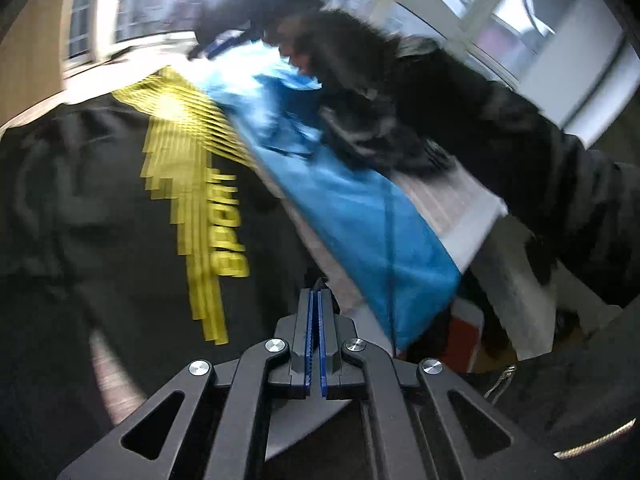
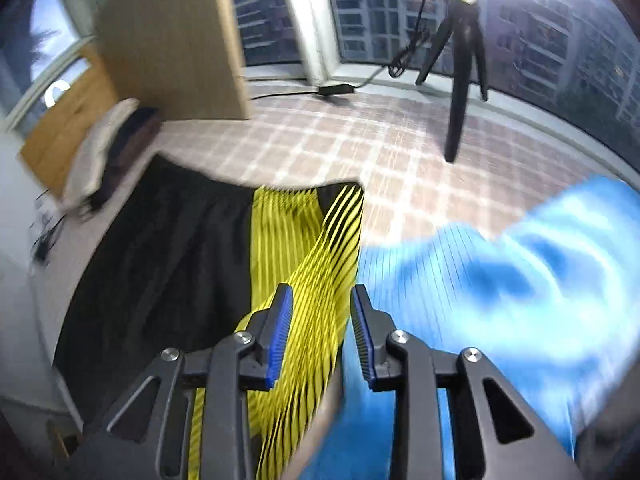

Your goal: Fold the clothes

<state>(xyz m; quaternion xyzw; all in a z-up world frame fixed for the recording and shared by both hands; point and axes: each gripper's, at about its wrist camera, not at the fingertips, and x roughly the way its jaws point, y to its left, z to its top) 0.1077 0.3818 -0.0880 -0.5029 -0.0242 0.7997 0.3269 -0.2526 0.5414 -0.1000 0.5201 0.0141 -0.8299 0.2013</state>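
Left gripper (image 1: 315,300) closed; right gripper (image 2: 320,300) parted above black-yellow garment (image 2: 304,264).

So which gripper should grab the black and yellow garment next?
Probably the right gripper: its jaws are open directly over the black and yellow garment. The left gripper has its jaws closed, apparently empty.

Black garment with yellow stripes beside a blue garment, both spread flat.

The black garment (image 1: 80,200) fills the left half of the left wrist view, its yellow striped print (image 1: 188,184) running diagonally with yellow lettering beside it; in the right wrist view it lies at centre left, the striped part rippled at the frame's middle. The blue garment (image 2: 500,280), light and wrinkled, lies against its right edge, filling the lower right; in the left wrist view it crosses the centre diagonally.
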